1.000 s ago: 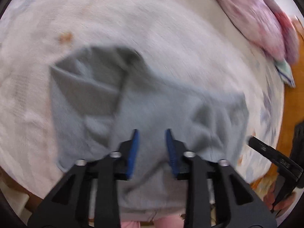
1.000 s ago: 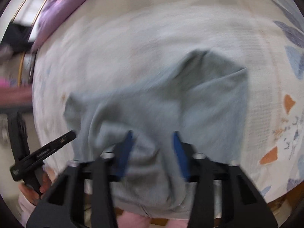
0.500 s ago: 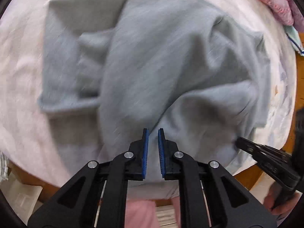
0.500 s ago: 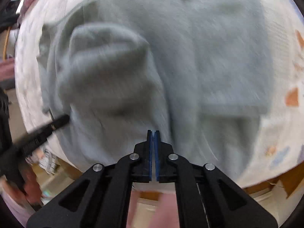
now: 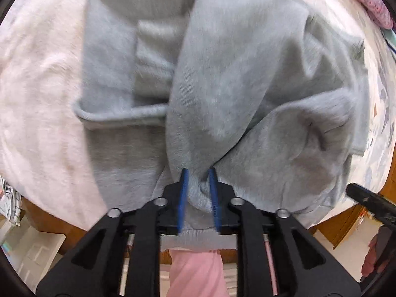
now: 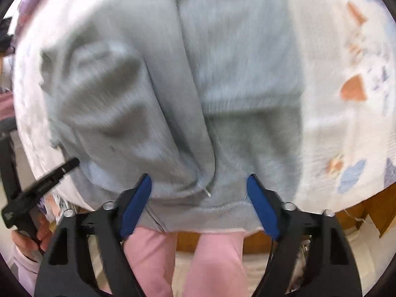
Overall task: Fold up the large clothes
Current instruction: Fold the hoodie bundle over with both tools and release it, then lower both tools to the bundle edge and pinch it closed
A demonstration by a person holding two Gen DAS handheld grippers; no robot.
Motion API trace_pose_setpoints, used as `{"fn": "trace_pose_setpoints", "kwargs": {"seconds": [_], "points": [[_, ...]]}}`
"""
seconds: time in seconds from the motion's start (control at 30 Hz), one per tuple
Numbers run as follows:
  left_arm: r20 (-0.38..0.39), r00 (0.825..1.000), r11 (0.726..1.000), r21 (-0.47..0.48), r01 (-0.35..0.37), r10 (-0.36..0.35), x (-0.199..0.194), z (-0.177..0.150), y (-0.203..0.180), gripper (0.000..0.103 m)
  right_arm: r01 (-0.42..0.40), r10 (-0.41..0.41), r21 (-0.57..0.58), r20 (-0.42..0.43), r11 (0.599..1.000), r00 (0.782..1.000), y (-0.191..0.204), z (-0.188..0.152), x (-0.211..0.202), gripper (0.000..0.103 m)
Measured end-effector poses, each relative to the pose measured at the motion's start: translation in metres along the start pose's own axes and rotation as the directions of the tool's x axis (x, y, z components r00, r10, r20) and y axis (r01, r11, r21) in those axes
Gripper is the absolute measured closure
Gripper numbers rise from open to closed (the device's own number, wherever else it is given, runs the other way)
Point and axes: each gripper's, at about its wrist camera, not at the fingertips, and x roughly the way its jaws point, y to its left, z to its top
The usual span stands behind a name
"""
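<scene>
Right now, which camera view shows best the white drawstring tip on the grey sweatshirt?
The right wrist view. There the drawstring tip lies on the grey sweatshirt, near its hem, between the opening jaws of the right gripper. In the left wrist view I cannot find it; only folded grey cloth shows.

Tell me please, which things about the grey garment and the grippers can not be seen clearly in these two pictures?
- Grey garment: far end cut off by the top edge, both views; motion blur hides detail.
- Left gripper: opening; whether its pads press the bunched cloth, unclear.
- Right gripper: opening; hem behind fingers.
</scene>
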Motion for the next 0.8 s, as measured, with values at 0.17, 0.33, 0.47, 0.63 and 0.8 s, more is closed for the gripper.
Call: {"fn": "trace_pose_setpoints", "kwargs": {"seconds": [0.17, 0.33, 0.47, 0.63, 0.8], "points": [[0.04, 0.999, 0.999, -0.03, -0.019, 0.021, -0.023, 0.016, 0.001, 0.064, 0.033, -0.031, -0.027, 0.071, 0.999, 0.997, -0.005, 0.02, -0.028, 0.026], [0.045, 0.997, 0.998, -0.033, -0.057, 0.058, -0.029, 0.02, 0.004, 0.061, 0.047, -0.045, -0.02, 0.094, 0.999, 0.995, -0.006, 0.032, -0.034, 0.026], [0.051, 0.997, 0.997, -0.047, -0.054, 0.056, -0.033, 0.033, 0.003, 0.06, 0.034, -0.036, 0.021, 0.1, 0.999, 0.994, -0.012, 0.039, -0.037, 0.025], [0.072, 0.995, 0.997, -0.041, -0.061, 0.064, -0.045, 0.063, 0.001, 0.055, 0.033, -0.038, 0.054, 0.102, 0.998, 0.994, -0.018, 0.052, -0.043, 0.025], [0.103, 0.99, 0.995, -0.039, -0.09, 0.093, -0.055, 0.097, 0.008, 0.052, 0.057, -0.061, 0.038, 0.122, 0.998, 0.991, -0.012, 0.073, -0.044, 0.025]]}}
